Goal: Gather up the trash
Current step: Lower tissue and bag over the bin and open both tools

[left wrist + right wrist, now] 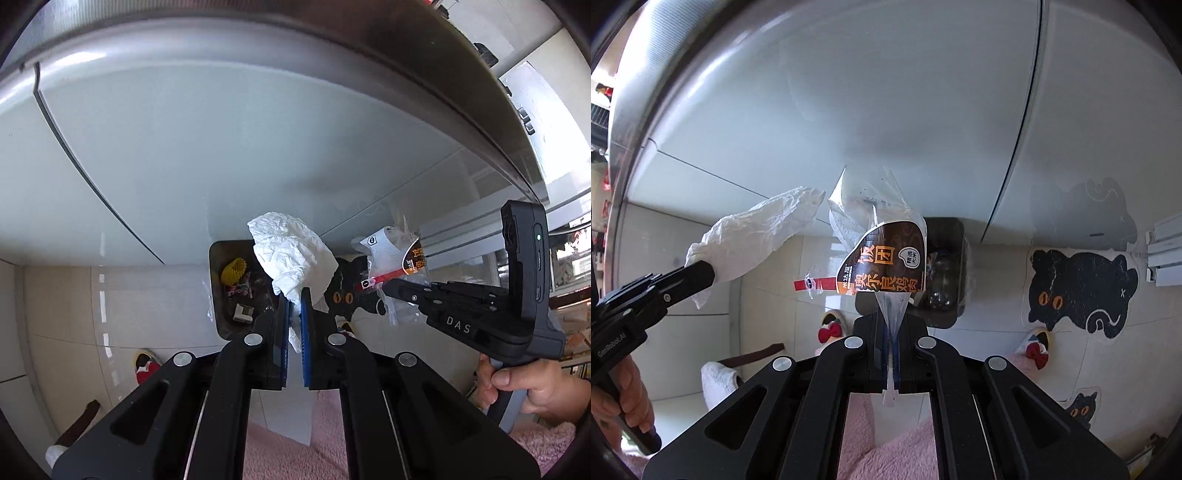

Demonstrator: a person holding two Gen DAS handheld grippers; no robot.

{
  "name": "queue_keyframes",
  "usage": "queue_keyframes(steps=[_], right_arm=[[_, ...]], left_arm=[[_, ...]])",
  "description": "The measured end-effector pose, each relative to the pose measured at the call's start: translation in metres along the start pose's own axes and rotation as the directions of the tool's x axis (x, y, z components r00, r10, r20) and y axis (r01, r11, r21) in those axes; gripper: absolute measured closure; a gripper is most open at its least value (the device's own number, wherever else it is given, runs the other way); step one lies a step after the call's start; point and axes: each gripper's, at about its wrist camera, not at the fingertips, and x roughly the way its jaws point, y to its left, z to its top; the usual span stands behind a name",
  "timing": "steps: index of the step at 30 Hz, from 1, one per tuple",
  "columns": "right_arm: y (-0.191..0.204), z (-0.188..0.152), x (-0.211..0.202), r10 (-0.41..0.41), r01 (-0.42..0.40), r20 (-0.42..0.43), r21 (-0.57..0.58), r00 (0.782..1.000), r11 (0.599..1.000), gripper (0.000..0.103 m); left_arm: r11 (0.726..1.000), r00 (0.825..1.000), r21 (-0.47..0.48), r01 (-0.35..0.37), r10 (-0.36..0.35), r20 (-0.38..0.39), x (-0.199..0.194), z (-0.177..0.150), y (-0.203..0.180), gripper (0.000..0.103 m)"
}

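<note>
My left gripper [294, 295] is shut on a crumpled white tissue [291, 251], held in the air above a dark trash bin [236, 291] on the floor. The bin holds several scraps, one yellow. My right gripper [891, 321] is shut on a clear plastic rice-ball wrapper [882, 258] with a brown label and a red tear strip. It shows to the right in the left wrist view [399, 258]. In the right wrist view the bin [945, 273] lies just behind the wrapper, and the left gripper [698, 275] with the tissue [757, 232] is at left.
A grey-white fridge front [221, 147] fills the background. A black cat floor mat [1078, 291] lies to the right of the bin. Slippers with red bows [831, 328] sit on the tiled floor. A pink fluffy rug [295, 450] is below the grippers.
</note>
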Motion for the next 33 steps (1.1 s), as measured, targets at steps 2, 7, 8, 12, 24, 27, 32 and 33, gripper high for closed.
queue_keyframes(steps=[2,7,8,12,24,27,32,33], right_arm=[[-0.002,-0.003,0.021,-0.016,0.016,-0.011,-0.021,1.0,1.0,0.099],[-0.009,-0.007,0.069,-0.009,0.007,-0.071,-0.034,0.997,0.999,0.099],[-0.011,-0.007,0.077,-0.011,0.008,-0.081,-0.034,0.997,0.999,0.099],[-0.018,-0.008,0.1,-0.004,0.003,-0.11,-0.004,0.994,1.0,0.098],[-0.018,-0.006,0.118,-0.008,0.011,-0.132,0.017,0.991,1.0,0.071],[-0.019,-0.003,0.114,0.002,0.001,-0.113,0.025,0.994,1.0,0.048],[-0.019,-0.002,0.107,-0.012,0.013,-0.111,0.008,0.994,1.0,0.036],[-0.019,-0.003,0.105,-0.021,0.021,-0.11,0.0,0.994,1.0,0.029]], left_arm=[[1.0,1.0,-0.025,0.007,-0.008,-0.025,0.021,0.001,0.008,0.099],[0.997,0.994,-0.078,0.026,-0.035,-0.105,0.07,0.005,0.021,0.099],[0.996,0.992,-0.086,0.027,-0.037,-0.118,0.078,0.006,0.022,0.099],[0.993,0.986,-0.119,0.013,-0.032,-0.163,0.107,0.008,0.031,0.099],[0.992,0.982,-0.127,-0.015,-0.009,-0.187,0.127,0.018,0.037,0.085],[0.992,0.983,-0.124,-0.014,-0.01,-0.184,0.124,0.02,0.034,0.076],[0.99,0.985,-0.137,-0.024,-0.001,-0.175,0.121,0.022,0.036,0.051],[0.99,0.985,-0.138,-0.028,0.004,-0.172,0.118,0.023,0.037,0.043]])
